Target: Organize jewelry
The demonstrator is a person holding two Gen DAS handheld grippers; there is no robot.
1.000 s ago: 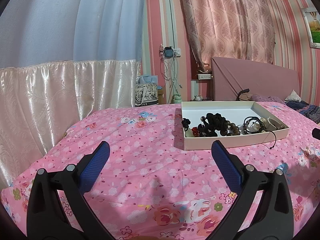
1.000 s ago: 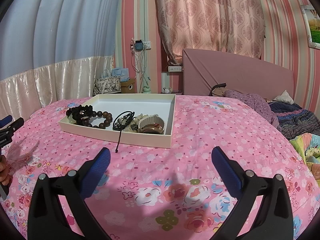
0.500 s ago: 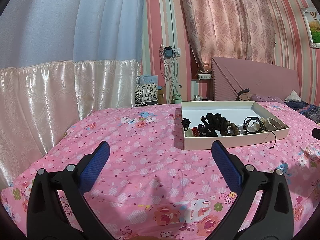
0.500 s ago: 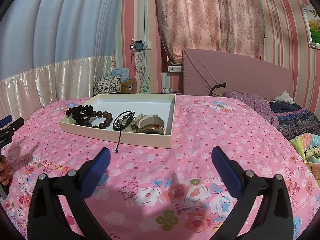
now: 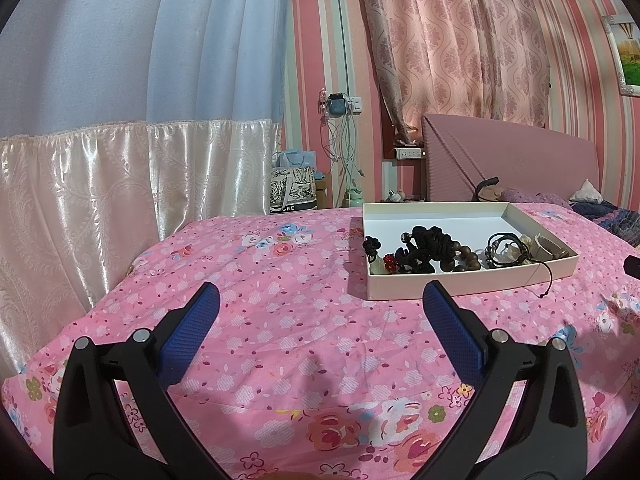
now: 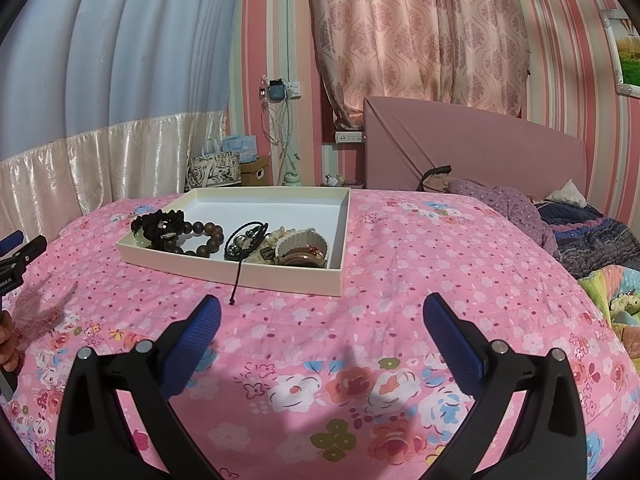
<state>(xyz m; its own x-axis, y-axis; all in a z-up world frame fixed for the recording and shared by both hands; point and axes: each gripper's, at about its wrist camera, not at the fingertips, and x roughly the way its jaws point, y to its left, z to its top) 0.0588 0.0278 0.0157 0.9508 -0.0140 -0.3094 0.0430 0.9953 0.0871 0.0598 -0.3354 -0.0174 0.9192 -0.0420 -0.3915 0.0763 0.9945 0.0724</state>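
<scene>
Two blue-padded grippers, left gripper [image 5: 320, 320] and right gripper [image 6: 320, 320], hovering wide open, empty | black cord [image 6: 238, 276] trailing over shallow cream cardboard tray [image 6: 296, 276] risks snagging, dragging tangled jewellery out

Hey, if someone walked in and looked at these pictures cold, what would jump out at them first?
Most likely the shallow cream cardboard tray on the pink floral bedspread, its near edge crowded with a brown wooden bead bracelet, black cord bracelets and a tangle of other pieces. One black cord hangs over the tray's front wall. In front, the left gripper and right gripper hover open and empty.
</scene>
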